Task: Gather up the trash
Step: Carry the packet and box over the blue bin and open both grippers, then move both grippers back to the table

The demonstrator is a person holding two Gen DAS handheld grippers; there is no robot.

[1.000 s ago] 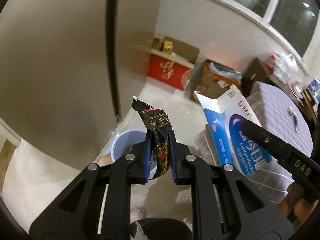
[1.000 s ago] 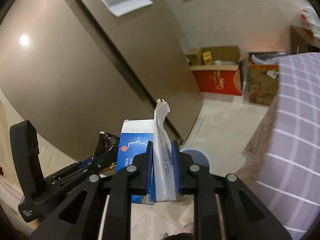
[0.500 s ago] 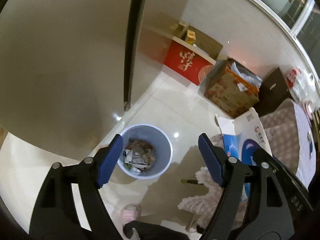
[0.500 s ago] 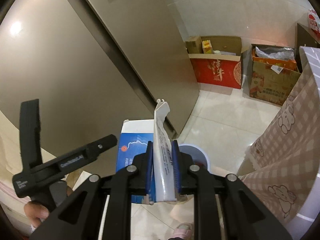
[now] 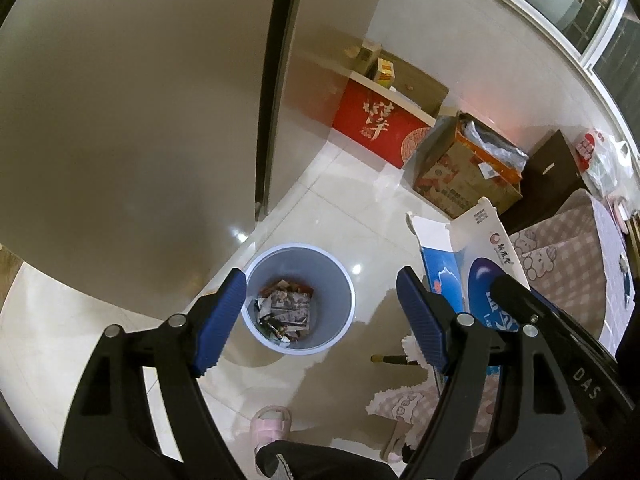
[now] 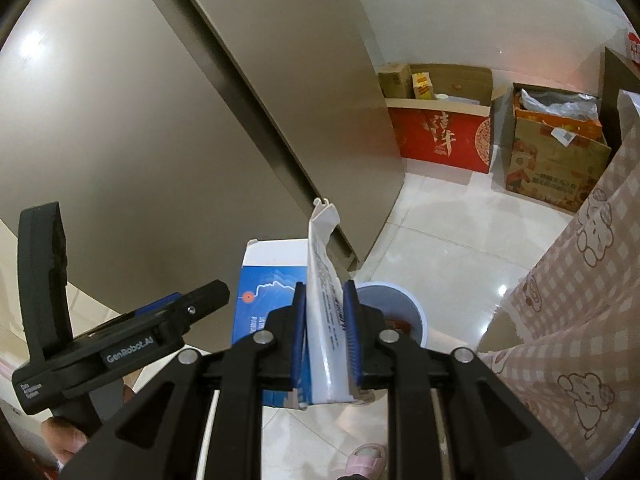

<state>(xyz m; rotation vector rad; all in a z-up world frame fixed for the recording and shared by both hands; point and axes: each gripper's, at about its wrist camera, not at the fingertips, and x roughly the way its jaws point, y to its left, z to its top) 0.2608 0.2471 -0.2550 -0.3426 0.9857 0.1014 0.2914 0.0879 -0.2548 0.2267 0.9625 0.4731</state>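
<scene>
The round pale-blue plastic waste bin [image 5: 298,298] stood on the glossy cream floor tiles [image 5: 344,216] just off the corner of a tall grey-brown cabinet [image 5: 132,128], already part-filled with crumpled wrappers and scraps [image 5: 286,308]. Above the bin hung the left gripper [image 5: 320,318], black with blue ribbed pads, its jaws spread wide with nothing between them, the bin showing in the gap. Beside the bin, toward the pink checked tablecloth [image 6: 576,320], the right gripper [image 6: 326,332] stood pinched narrow on a flattened blue-and-white cardboard box [image 6: 324,312], the white flap of it sticking up past the pads and the blue printed panel hanging toward the left gripper's side. Beyond the bin, against the white wall, sat a red box with gold lettering [image 5: 378,124] and next to it an open brown cardboard carton [image 5: 468,172]. Close to the bin, a foot in a pink slipper [image 5: 272,426] rested on the tiles.
</scene>
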